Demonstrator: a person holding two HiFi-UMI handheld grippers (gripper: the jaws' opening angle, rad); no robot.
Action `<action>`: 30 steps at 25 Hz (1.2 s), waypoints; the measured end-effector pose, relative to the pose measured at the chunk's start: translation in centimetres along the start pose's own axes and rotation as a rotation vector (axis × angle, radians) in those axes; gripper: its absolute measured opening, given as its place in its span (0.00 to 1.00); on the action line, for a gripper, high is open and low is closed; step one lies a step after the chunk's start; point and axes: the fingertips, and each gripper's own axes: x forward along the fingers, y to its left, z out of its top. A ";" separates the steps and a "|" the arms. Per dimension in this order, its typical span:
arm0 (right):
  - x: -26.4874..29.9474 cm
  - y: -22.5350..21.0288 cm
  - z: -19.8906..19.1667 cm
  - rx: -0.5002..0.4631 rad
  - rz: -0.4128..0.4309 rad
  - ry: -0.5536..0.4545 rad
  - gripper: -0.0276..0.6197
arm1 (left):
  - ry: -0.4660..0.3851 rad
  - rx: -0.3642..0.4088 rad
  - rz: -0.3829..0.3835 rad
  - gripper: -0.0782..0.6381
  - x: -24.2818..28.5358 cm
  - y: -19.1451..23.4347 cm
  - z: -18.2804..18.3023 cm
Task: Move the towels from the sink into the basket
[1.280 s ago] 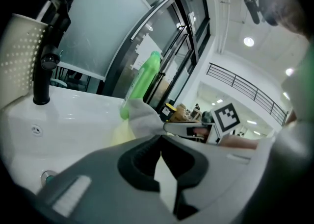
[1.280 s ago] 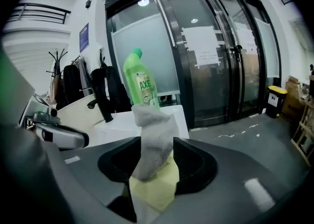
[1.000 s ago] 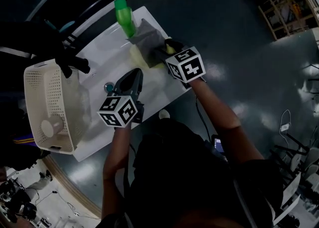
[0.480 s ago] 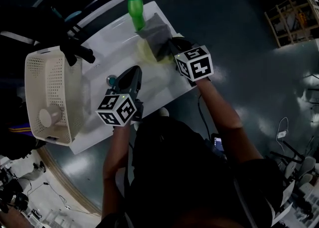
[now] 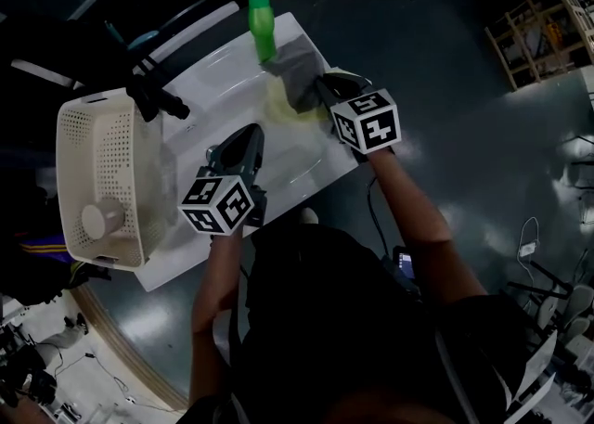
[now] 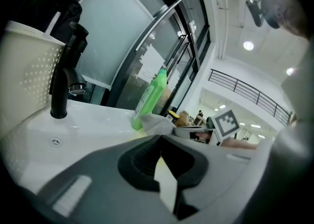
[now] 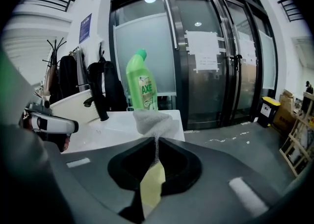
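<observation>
White sink (image 5: 218, 79) with a cream perforated basket (image 5: 116, 158) standing at its left end. Grey towel (image 5: 295, 62), rumpled into a soft peak, lies at the far right corner beside a green bottle (image 5: 262, 21), with a pale yellow towel (image 5: 277, 105) just beside it. Right hand-held gripper (image 7: 156, 139), its jaws having just been closing, pinches the grey fold. The left hand-held gripper (image 6: 161, 142) has its jaws together and holds nothing.

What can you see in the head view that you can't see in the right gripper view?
Only the head view: the person's arms and the marker cubes. Only the right gripper view: glass doors and hanging coats. Both: the green bottle, the black tap, and the grey towel pinched in the right gripper's jaws, which just closed.
</observation>
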 end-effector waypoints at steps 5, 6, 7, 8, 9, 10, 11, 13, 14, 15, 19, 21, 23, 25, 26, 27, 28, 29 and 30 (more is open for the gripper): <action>-0.6 0.0 0.2 0.007 -0.031 -0.003 0.10 | -0.008 0.008 -0.027 0.12 -0.6 -0.1 0.8; -0.7 0.1 0.2 0.009 -0.035 -0.001 0.10 | -0.008 0.009 -0.030 0.12 -0.7 -0.1 0.8; -0.8 0.2 0.0 0.011 -0.038 0.000 0.10 | -0.007 0.010 -0.033 0.12 -0.9 -0.1 0.9; -0.8 0.3 0.0 0.013 -0.041 0.000 0.10 | -0.007 0.010 -0.037 0.12 -1.0 -0.1 0.9; -0.9 0.3 -0.1 0.014 -0.043 -0.001 0.10 | -0.007 0.011 -0.041 0.12 -1.1 -0.1 1.0; -0.8 0.5 -0.2 0.016 -0.044 -0.002 0.10 | -0.006 0.011 -0.045 0.12 -1.1 -0.1 1.0; -0.8 0.5 -0.3 0.018 -0.045 0.001 0.12 | -0.005 0.012 -0.048 0.12 -1.2 0.0 1.1; -0.7 0.6 -0.7 0.021 -0.053 0.015 0.14 | -0.004 0.014 -0.054 0.12 -1.4 -0.1 1.1; -0.8 0.6 -0.9 0.022 -0.061 0.020 0.14 | -0.003 0.015 -0.057 0.12 -1.4 -0.1 1.1; -0.9 0.5 -1.1 0.025 -0.067 0.023 0.14 | -0.001 0.016 -0.060 0.12 -1.5 -0.2 1.1; -1.2 0.4 -1.5 0.033 -0.089 0.027 0.10 | 0.006 0.017 -0.066 0.12 -1.8 -0.3 0.9; -1.3 0.5 -1.4 0.035 -0.097 0.018 0.07 | 0.008 0.018 -0.068 0.12 -1.9 -0.3 0.8; -1.5 0.6 -1.2 0.036 -0.104 0.007 0.06 | 0.008 0.019 -0.070 0.12 -2.1 -0.3 0.8; -1.8 0.6 -0.7 0.035 -0.107 -0.007 0.06 | 0.006 0.021 -0.072 0.12 -2.3 -0.3 0.8; -1.9 0.7 -0.4 0.036 -0.107 -0.015 0.06 | 0.004 0.022 -0.073 0.12 -2.4 -0.3 0.9; -2.0 0.7 -0.2 0.037 -0.107 -0.023 0.06 | 0.002 0.023 -0.074 0.12 -2.5 -0.3 0.9; -2.1 0.8 0.1 0.037 -0.108 -0.031 0.06 | 0.000 0.024 -0.075 0.12 -2.7 -0.3 0.9; -2.2 0.9 0.4 0.037 -0.109 -0.040 0.06 | -0.002 0.025 -0.076 0.12 -2.8 -0.3 1.0; -2.4 1.0 0.7 0.037 -0.110 -0.049 0.06 | -0.005 0.026 -0.076 0.12 -3.0 -0.2 1.1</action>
